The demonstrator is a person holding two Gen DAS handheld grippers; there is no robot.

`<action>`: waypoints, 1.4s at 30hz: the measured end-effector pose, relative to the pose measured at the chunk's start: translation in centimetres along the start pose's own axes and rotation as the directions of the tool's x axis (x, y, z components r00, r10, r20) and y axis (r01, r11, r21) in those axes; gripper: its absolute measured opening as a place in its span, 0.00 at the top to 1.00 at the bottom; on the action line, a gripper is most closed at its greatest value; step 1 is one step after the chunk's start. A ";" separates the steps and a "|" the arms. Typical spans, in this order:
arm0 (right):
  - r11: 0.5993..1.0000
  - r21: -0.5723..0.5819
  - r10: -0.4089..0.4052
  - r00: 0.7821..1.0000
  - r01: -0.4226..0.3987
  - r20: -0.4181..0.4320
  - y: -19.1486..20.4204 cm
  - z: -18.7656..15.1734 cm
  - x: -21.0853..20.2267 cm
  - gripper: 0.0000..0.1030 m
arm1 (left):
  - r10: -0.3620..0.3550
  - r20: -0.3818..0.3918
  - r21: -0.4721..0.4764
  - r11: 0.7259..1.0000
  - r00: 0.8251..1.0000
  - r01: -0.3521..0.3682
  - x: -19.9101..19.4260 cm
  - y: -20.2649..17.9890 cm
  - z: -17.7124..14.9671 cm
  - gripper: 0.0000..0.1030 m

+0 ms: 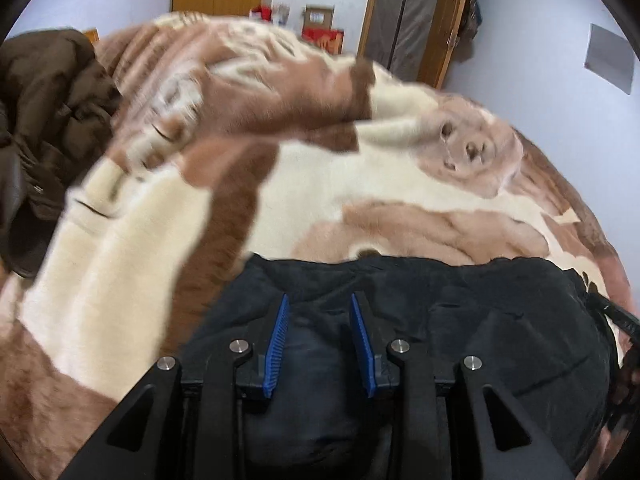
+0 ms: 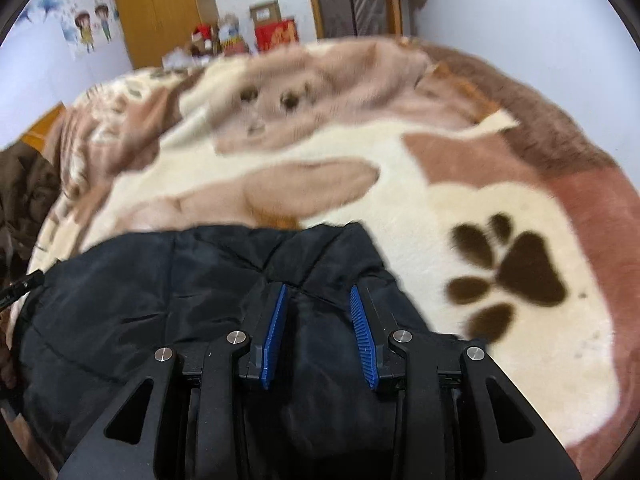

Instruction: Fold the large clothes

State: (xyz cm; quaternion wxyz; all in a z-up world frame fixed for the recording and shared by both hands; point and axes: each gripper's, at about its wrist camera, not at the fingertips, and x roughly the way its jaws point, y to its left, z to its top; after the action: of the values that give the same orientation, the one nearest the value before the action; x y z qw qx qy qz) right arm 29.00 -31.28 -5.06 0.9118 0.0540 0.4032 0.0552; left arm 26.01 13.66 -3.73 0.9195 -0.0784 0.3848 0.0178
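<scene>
Your left gripper (image 1: 318, 300) and right gripper (image 2: 318, 292) both hang wide open above the black jacket (image 2: 160, 300), holding nothing. The jacket lies on the fluffy blanket (image 2: 400, 168), so you can probably grab each side and fold it.

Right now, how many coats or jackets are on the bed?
2. A black puffer jacket lies at the near edge, under both open grippers. A dark brown jacket is heaped at the far left. Others may be hidden out of view.

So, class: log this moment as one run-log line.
left tool open | right tool open | both over black jacket | on blanket
</scene>
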 end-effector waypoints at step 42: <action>0.997 -0.083 -0.008 0.993 -0.002 -0.122 2.1 -6.3 -2.1 0.68 | -0.096 -0.091 0.063 0.993 0.991 0.102 -2.0 -7.7 -6.9 0.66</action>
State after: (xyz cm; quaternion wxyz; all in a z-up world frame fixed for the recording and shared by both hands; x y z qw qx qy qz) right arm 22.79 -29.12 -7.43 0.8870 0.0122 0.4557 0.0738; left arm 20.48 5.01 -6.07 0.9036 -0.0670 0.4208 -0.0446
